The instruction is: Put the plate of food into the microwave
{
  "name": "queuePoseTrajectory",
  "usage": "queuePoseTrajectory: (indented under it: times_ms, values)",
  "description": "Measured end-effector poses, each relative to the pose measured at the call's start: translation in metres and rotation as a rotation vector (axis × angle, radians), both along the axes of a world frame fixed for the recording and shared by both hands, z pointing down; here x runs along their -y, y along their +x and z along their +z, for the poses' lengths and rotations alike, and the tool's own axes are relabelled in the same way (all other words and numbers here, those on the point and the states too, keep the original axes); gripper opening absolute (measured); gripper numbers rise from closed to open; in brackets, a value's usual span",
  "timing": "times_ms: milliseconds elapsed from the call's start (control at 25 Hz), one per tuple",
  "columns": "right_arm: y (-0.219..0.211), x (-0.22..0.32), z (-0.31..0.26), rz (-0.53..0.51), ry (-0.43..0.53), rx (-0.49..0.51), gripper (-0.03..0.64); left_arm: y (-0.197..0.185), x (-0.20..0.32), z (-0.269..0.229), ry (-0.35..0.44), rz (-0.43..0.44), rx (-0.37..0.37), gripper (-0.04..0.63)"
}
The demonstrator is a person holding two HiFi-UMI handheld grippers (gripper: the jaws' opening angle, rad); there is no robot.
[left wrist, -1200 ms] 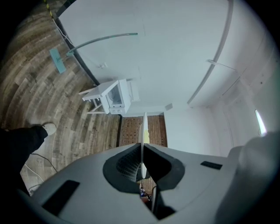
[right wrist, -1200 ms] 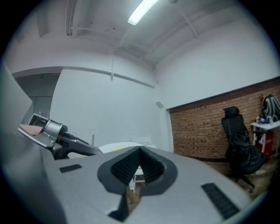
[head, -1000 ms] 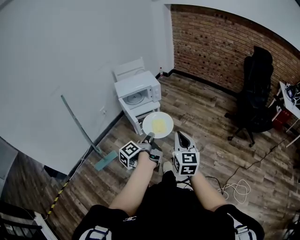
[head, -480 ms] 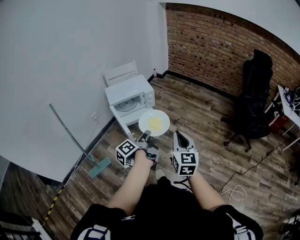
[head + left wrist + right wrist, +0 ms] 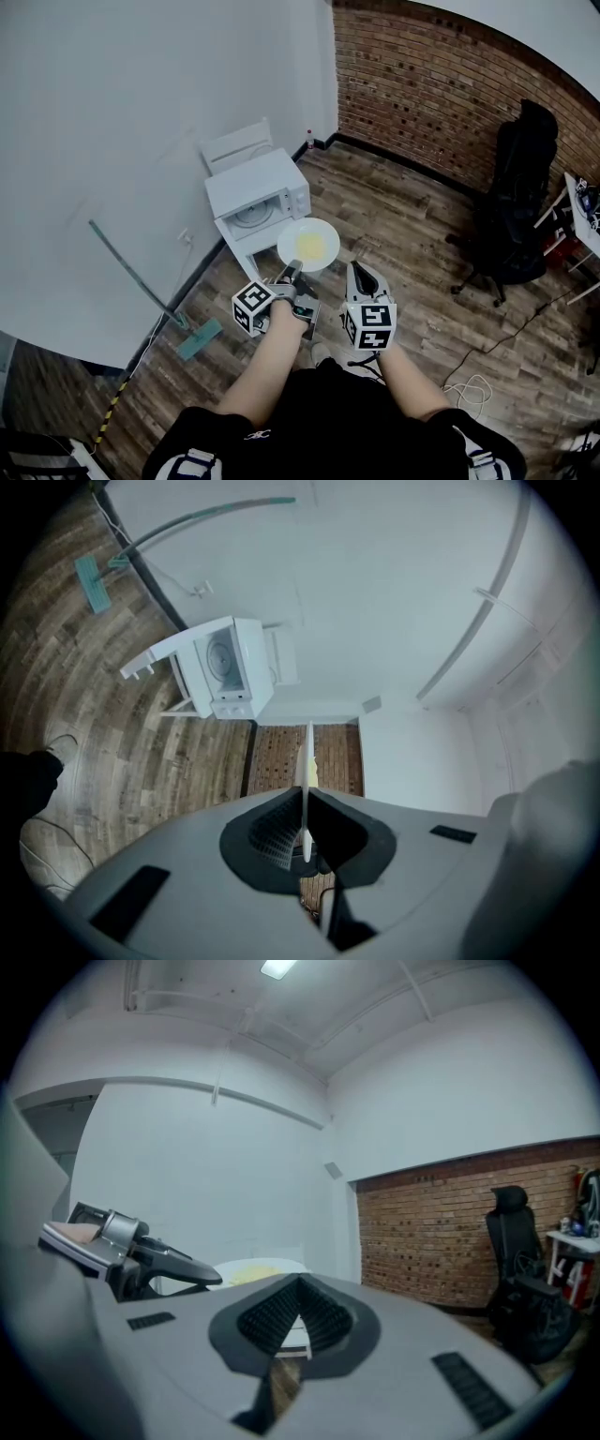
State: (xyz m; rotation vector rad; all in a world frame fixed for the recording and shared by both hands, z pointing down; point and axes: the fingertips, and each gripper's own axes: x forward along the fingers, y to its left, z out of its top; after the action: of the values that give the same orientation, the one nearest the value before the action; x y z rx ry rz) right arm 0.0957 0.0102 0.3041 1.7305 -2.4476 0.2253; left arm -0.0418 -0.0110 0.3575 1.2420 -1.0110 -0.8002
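A white plate (image 5: 308, 245) with yellow food hangs level in the air, in front of the white microwave (image 5: 258, 197). The microwave stands on a small white table (image 5: 246, 255) by the wall, and a round turntable shows at its front. My left gripper (image 5: 292, 273) is shut on the plate's near rim. In the left gripper view the plate (image 5: 307, 761) stands edge-on between the pads of the left gripper (image 5: 305, 794), with the microwave (image 5: 225, 667) ahead. My right gripper (image 5: 362, 274) hovers just right of the plate, shut and empty. The right gripper view shows the right gripper (image 5: 298, 1290) beside the plate (image 5: 258, 1272).
A white chair (image 5: 234, 145) stands behind the microwave. A long-handled mop (image 5: 199, 337) leans on the white wall at left. A black office chair (image 5: 520, 197) is by the brick wall (image 5: 441, 84). Cables (image 5: 469, 384) lie on the wood floor at right.
The view has shifted and the microwave now sits slightly lower and further left in it. The plate stays in the left gripper, and both grippers keep their pose.
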Motion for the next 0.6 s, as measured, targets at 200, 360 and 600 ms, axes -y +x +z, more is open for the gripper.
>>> queuePoseTrajectory:
  times_ms: [200, 360, 600]
  values:
    - [-0.002, 0.049, -0.002, 0.007, -0.004, 0.001, 0.008, -0.004, 0.046, 0.000, 0.001, 0.004, 0.003, 0.014]
    - [-0.011, 0.085, -0.001, -0.014, -0.003, -0.006, 0.008, -0.008, 0.083, -0.001, 0.007, 0.000, -0.002, 0.014]
    - [-0.030, 0.133, 0.000, -0.048, 0.010, -0.014, 0.008, -0.022, 0.127, 0.000, 0.021, -0.021, -0.004, 0.014]
